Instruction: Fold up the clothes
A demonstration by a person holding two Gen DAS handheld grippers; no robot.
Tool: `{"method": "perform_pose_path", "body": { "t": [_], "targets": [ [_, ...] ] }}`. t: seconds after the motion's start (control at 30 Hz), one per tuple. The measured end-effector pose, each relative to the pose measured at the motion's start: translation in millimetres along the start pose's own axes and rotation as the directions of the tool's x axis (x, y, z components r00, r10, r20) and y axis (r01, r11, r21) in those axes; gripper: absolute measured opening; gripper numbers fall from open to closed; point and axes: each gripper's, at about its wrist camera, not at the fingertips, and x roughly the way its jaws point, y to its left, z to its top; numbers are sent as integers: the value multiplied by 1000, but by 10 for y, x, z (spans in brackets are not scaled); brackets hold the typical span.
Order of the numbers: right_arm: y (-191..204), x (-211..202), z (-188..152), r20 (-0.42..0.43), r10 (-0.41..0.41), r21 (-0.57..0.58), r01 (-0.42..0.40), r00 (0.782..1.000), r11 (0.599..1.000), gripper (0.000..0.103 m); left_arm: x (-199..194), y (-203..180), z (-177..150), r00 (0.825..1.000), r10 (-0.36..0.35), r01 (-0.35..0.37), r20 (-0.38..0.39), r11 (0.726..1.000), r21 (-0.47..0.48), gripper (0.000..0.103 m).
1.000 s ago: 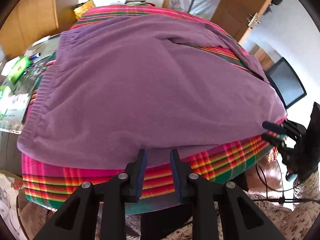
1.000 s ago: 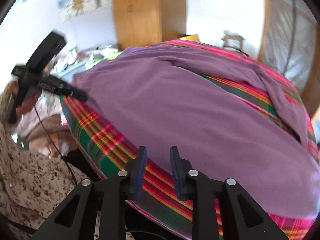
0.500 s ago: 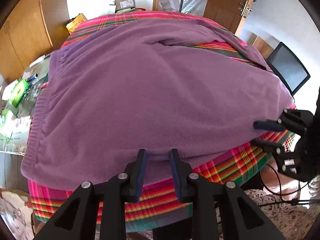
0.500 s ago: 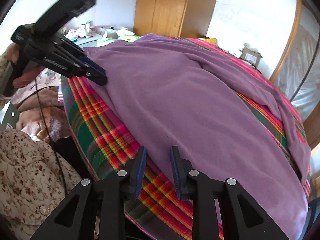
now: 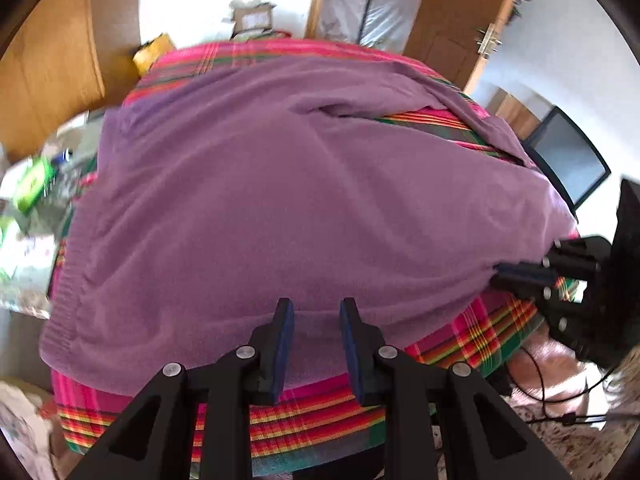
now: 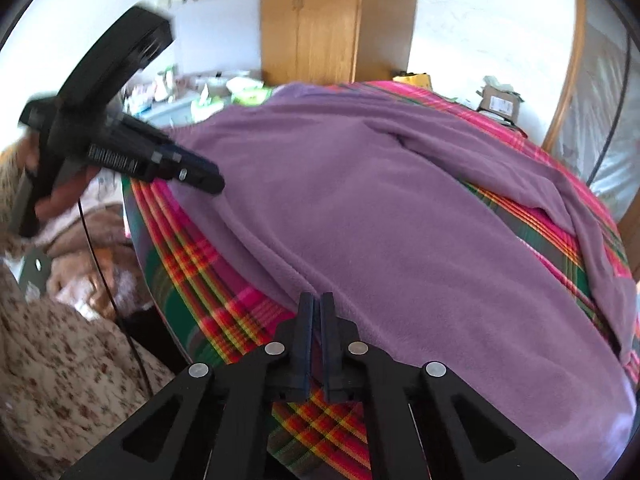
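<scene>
Only right wrist view shows wardrobe point(image 6: 334, 20) beyond purple garment point(image 6: 400, 220).

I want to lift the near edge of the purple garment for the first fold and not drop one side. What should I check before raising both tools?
1. Right tool shut on the purple garment's near hem: ok, jaws together at the hem, cloth seemingly pinched.
2. Left tool gripping the hem: not ok, jaws apart, merely straddling the edge.
3. Plaid cloth left out of either grip: cannot tell at the right tool.
4. Garment lying flat: not ok, a fold shows near the far side.
5. Both tools on the same edge: ok.
</scene>
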Motion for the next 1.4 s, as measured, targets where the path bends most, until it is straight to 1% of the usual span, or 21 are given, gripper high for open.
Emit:
{"method": "perform_pose_path", "body": {
  "t": [0.17,0.23,0.3,0.47,0.6,0.83,0.97,1.17,1.23,1.27,1.3,1.4],
  "targets": [
    [-167,-89,72,33,35,130,-39,999,991,3,-112,-197,-44,999,-21,17,42,996,92,25],
    [-207,-101,101,44,45,155,-52,998,987,3,-121,-285,-75,999,-25,18,48,990,140,25],
    [-246,-65,138,37,24,167,-30,999,986,3,-86,-354,-91,999,-22,15,40,987,163,25],
    [-276,94,156,-4,27,195,-25,1000,981,3,71,-459,-78,1000,-28,26,6,979,201,25],
    [-309,131,131,-9,28,216,-25,1000,976,4,171,-530,-52,999,-38,42,-24,971,234,25],
    [-338,138,104,-6,32,224,-30,999,974,6,310,-602,3,999,8,5,-43,958,288,26],
    [-362,173,101,-13,34,231,-30,999,973,6,334,-652,16,998,30,-12,-46,939,344,28],
    [-378,230,72,-20,42,250,-35,999,968,6,358,-599,44,998,6,13,-56,942,334,28],
    [-384,230,61,-18,43,256,-36,999,966,7,358,-608,49,998,5,17,-62,938,347,26],
    [-385,226,61,-16,42,258,-37,999,965,7,355,-608,49,998,-2,25,-66,936,350,16],
    [-381,224,63,-15,41,258,-36,999,966,7,349,-617,40,998,-5,28,-66,934,355,1],
    [-370,189,72,-6,34,250,-32,999,968,7,324,-637,13,998,-19,41,-65,929,367,1]
  ]
}}
